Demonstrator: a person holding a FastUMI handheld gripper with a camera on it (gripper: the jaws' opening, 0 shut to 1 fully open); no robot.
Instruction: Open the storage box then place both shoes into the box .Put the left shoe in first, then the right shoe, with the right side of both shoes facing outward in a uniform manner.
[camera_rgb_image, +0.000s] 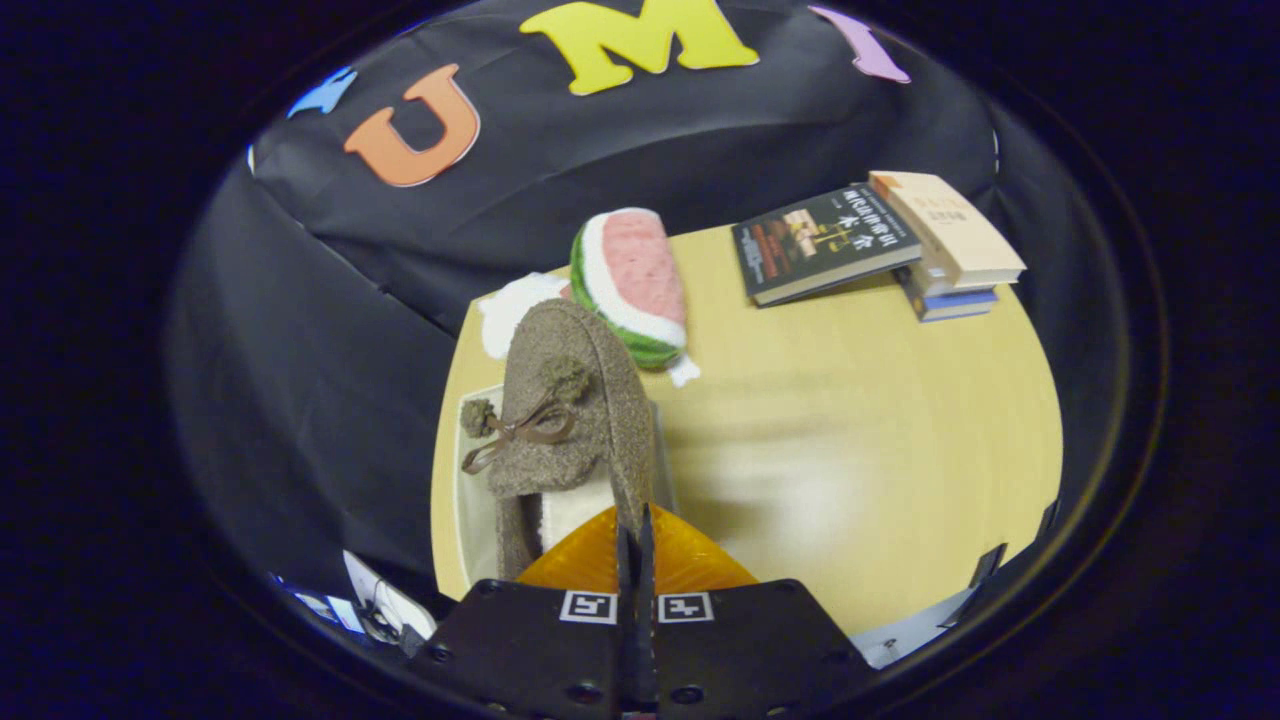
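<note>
A brown felt shoe (570, 400) with a bow and two pom-poms hangs just ahead of my fingers, toe pointing away from me. My gripper (636, 545) is shut on the shoe's side wall near the heel, with both fingers pressed close together on the thin edge. The shoe is held over a pale storage box (470, 480) that sits at the near left of the wooden table (850, 430). The box's rim shows on both sides of the shoe. Its inside is mostly hidden by the shoe.
A watermelon-slice plush (632, 285) lies just beyond the shoe's toe, with a white object (515, 310) to its left. Several books (880, 245) are stacked at the table's far right. Black cloth walls close the left and back.
</note>
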